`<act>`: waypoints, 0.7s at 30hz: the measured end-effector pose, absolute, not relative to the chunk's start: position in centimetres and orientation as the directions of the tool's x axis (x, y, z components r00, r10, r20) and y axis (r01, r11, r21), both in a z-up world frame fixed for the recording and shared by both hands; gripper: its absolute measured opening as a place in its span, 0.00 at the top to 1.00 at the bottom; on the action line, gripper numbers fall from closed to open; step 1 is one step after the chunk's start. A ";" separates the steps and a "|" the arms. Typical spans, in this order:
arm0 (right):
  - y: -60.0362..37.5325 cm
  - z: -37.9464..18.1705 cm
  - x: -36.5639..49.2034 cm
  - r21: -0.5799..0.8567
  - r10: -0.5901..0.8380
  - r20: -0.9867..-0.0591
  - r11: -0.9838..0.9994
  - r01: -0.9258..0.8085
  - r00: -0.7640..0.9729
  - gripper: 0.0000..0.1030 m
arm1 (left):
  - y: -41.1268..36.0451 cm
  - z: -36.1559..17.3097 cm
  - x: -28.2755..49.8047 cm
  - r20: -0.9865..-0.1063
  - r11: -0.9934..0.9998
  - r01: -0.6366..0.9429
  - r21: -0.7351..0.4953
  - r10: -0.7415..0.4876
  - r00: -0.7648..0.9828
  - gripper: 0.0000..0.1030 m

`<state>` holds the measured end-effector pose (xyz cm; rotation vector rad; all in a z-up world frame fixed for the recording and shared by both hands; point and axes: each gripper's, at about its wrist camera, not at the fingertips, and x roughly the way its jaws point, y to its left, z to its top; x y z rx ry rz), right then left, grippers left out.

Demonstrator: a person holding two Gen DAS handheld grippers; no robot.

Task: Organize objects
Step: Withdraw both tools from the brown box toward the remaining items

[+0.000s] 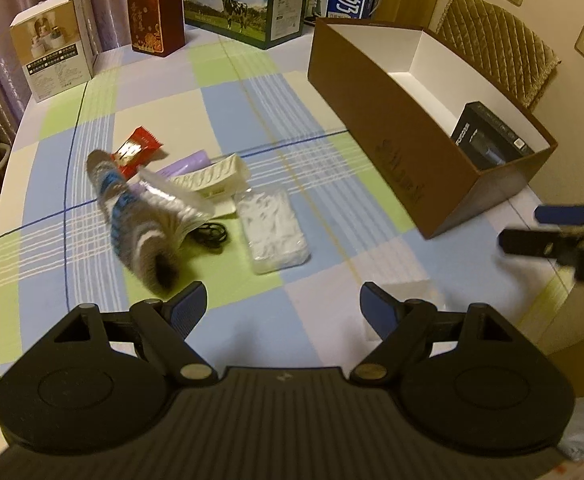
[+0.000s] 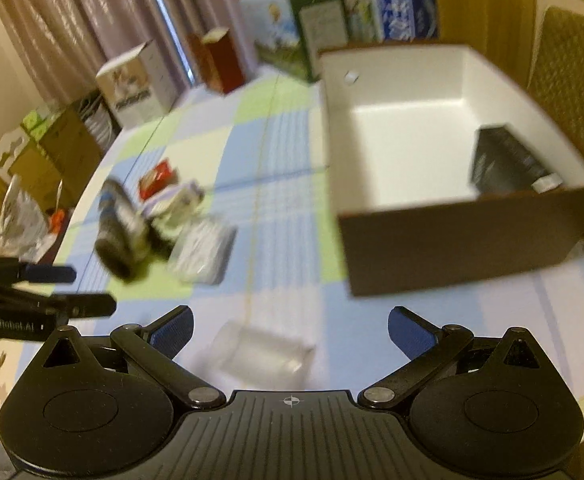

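Item pile point(image 1: 180, 196) left of box point(image 1: 423, 136); carton point(image 1: 487, 136) inside.

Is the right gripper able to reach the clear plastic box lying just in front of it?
Probably yes. The right gripper has its jaws open, and the clear plastic box lies on the tablecloth right between them, with nothing in between.

A brown box point(image 1: 403, 136), white inside, on a pastel-checked tablecloth point(image 1: 252, 92).
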<state>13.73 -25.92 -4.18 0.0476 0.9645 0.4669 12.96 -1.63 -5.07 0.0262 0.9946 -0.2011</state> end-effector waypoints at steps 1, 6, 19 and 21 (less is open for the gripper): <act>-25.4 -4.6 13.6 0.244 0.400 -0.788 0.901 -0.359 0.469 0.02 | -1.2 -5.2 12.8 -0.836 0.981 0.182 -0.071 -0.158 0.526 0.21; -22.7 -6.7 13.1 0.226 0.367 -0.821 0.912 -0.342 0.437 0.02 | 0.9 -6.2 12.1 -0.846 0.982 0.176 -0.060 -0.144 0.514 0.21; -19.9 -10.4 14.0 0.182 0.291 -0.864 0.942 -0.283 0.411 0.02 | 5.4 -7.1 11.3 -0.850 0.991 0.124 -0.053 -0.110 0.515 0.22; -19.5 -10.8 14.2 0.166 0.274 -0.870 0.946 -0.280 0.410 0.02 | 5.7 -7.3 11.3 -0.851 0.992 0.117 -0.053 -0.106 0.513 0.22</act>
